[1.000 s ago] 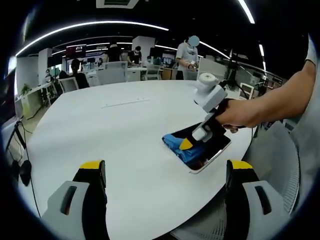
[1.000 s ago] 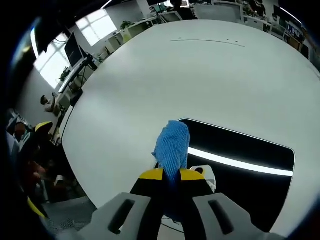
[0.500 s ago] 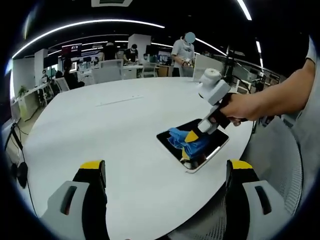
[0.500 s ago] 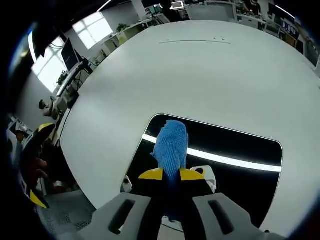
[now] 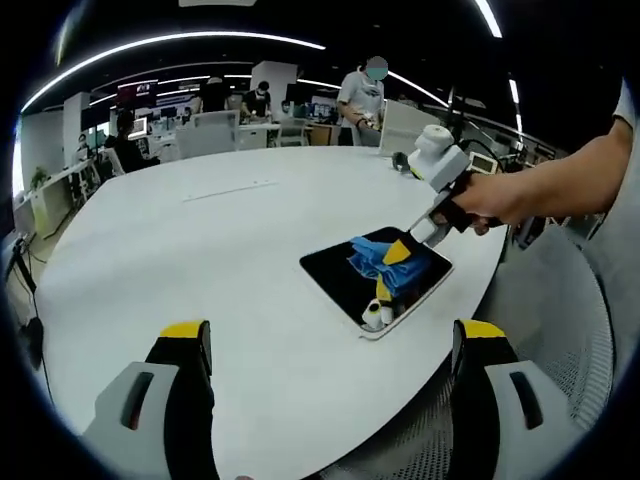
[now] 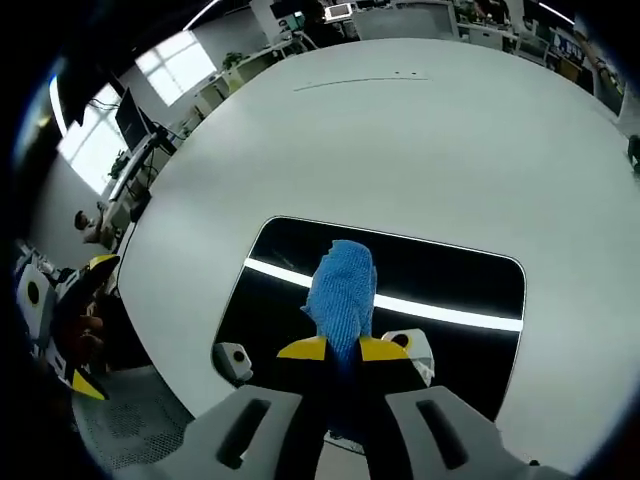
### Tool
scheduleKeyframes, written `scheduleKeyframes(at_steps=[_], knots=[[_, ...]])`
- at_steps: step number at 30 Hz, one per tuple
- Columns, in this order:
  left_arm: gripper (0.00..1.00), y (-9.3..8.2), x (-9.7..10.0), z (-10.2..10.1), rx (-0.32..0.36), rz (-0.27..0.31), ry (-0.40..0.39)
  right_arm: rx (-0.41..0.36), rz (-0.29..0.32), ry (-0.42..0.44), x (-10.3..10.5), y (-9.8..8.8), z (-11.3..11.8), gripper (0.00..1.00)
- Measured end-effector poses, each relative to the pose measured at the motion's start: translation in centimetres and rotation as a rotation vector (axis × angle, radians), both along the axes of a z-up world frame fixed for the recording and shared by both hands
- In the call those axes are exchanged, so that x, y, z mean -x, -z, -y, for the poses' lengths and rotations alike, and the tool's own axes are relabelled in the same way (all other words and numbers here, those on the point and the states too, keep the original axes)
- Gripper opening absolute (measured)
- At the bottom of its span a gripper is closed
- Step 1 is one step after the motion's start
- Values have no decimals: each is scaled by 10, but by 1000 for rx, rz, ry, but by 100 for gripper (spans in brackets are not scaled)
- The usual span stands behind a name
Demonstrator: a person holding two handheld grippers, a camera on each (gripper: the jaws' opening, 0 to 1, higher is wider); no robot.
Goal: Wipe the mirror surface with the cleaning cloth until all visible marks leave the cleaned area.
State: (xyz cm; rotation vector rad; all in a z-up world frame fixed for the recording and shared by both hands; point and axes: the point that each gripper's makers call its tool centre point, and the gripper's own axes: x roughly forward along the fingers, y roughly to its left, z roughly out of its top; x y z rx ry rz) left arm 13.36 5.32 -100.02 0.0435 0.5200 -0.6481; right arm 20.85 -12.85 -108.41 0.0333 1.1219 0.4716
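One claw, the right (image 6: 342, 348), pinches the cloth (image 6: 342, 290) mid-mirror (image 6: 470, 285); left claw (image 5: 330, 345) hangs spread, well apart.

Glossy mirror (image 6: 450, 290), nubby blue cloth (image 6: 343, 292)

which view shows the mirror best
The right gripper view: the mirror lies close and nearly whole, its far edge and corners clear, the blue cloth over its middle. The left gripper view shows it small and slanted near the table edge.
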Motion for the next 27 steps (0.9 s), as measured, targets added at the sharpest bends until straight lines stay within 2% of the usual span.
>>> scheduleKeyframes(at_steps=[8, 18, 19, 27], knots=[[99, 6, 1, 4, 1, -16, -29, 9, 0, 6, 0, 1, 20, 4], [99, 4, 0, 20, -7, -6, 0, 13, -8, 56, -1, 1, 46, 3], [99, 9, 0, 18, -34, -21, -10, 21, -5, 58, -1, 1, 48, 3], [99, 15, 2, 17, -16, -31, -20, 35, -2, 88, -2, 0, 69, 3]])
